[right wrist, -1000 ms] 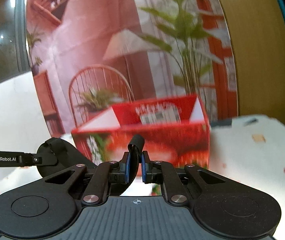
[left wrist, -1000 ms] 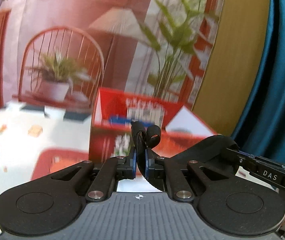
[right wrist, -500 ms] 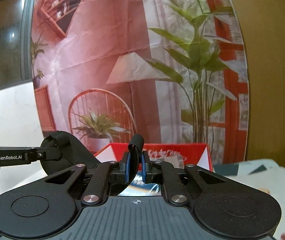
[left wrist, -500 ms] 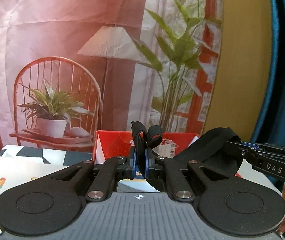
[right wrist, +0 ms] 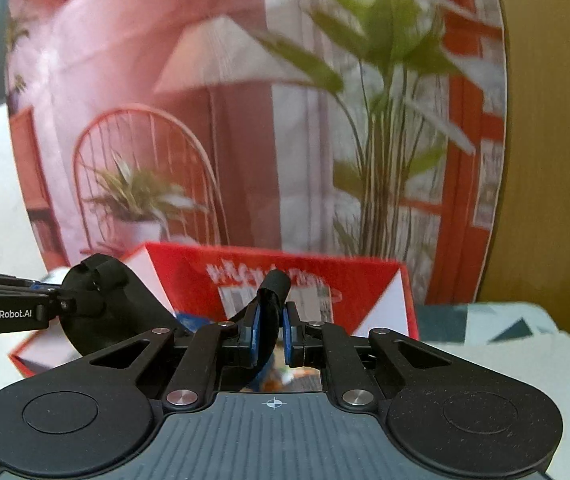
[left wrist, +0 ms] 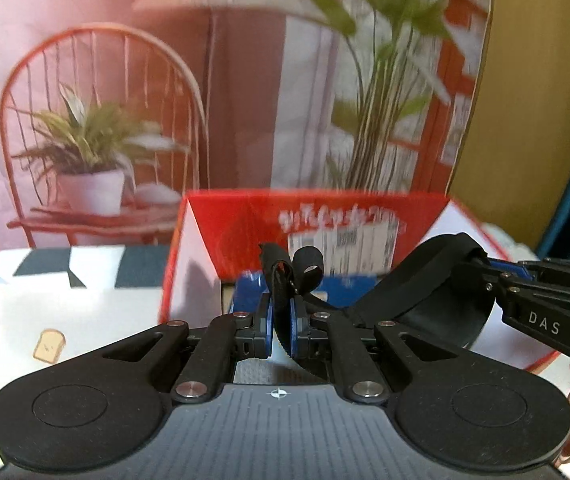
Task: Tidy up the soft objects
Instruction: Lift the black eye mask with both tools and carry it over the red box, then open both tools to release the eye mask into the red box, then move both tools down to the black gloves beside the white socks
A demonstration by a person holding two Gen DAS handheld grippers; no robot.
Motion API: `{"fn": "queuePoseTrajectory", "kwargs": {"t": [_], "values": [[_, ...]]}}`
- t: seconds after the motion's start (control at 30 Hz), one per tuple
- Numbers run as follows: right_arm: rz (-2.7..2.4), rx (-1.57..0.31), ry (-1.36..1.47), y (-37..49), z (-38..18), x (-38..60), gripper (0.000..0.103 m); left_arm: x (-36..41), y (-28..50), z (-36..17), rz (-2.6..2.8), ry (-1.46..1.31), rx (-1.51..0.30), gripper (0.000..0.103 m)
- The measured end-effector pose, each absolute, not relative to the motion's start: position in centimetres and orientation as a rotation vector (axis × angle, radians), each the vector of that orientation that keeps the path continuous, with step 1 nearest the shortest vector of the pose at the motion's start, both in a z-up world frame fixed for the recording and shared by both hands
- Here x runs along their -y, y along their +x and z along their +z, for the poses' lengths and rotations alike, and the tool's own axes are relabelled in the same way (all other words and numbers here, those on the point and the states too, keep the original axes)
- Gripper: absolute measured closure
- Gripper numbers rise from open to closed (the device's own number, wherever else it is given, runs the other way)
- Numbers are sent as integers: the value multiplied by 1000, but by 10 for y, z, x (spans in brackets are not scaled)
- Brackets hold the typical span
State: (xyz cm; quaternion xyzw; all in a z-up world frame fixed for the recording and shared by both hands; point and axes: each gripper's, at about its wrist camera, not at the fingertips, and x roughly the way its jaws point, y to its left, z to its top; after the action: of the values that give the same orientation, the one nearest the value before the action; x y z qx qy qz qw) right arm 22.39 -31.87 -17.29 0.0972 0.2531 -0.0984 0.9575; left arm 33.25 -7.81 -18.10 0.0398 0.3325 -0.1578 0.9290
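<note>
I hold the black elastic fabric strap (left wrist: 437,280) stretched between my left gripper (left wrist: 281,322) and right gripper (right wrist: 271,328), both pinching it, above the open red cardboard box (left wrist: 245,224). Next I probably lower it inside, near the box's back wall.

patterned tablecloth (left wrist: 25,320) on table; open red box (left wrist: 317,216) on it.

box (left wrist: 317,236) on table (left wrist: 65,308), backdrop (left wrist: 125,80) behind

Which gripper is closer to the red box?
Too close to call. The left gripper and the right gripper both hang just in front of the red box, over its open top, each clamped on one end of the black strap.
</note>
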Motion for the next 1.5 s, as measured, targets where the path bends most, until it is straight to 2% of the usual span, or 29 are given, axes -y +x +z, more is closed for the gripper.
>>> {"fn": "queuePoseTrajectory", "kwargs": {"t": [0.37,0.43,0.47,0.53,0.57,0.6,0.63,0.7,0.73,0.8,0.83,0.87,0.9,1.0,1.23,1.5], "values": [[-197,-639,240,235,-201,320,92,81,339,-198,-340,121,-754,93],[-205,-647,235,234,-201,320,91,79,336,-195,-344,125,-746,91],[-209,-649,227,233,-200,320,87,80,335,-194,-343,130,-743,88],[-222,-638,205,230,-198,319,79,81,333,-191,-348,134,-742,74],[-230,-628,187,227,-195,317,74,80,330,-189,-348,136,-738,56],[-242,-623,168,225,-193,316,67,79,327,-186,-345,136,-732,42],[-247,-614,154,222,-191,314,63,78,323,-183,-349,136,-717,38],[-237,-594,154,214,-185,312,47,77,315,-176,-359,149,-693,31],[-234,-584,153,211,-182,310,43,77,310,-173,-358,162,-684,28],[-233,-564,141,203,-177,305,27,77,302,-167,-339,185,-663,9],[-238,-556,132,200,-175,302,22,75,296,-164,-325,191,-643,7],[-241,-547,128,196,-173,300,13,74,292,-160,-323,191,-629,5],[-241,-537,128,193,-170,298,9,72,288,-157,-328,185,-621,3],[-232,-523,128,184,-163,294,1,65,277,-148,-324,172,-618,2],[-193,-481,140,153,-149,280,0,43,233,-140,-299,126,-591,1],[-141,-476,188,96,-166,259,0,20,165,-172,-284,115,-655,0]]}}
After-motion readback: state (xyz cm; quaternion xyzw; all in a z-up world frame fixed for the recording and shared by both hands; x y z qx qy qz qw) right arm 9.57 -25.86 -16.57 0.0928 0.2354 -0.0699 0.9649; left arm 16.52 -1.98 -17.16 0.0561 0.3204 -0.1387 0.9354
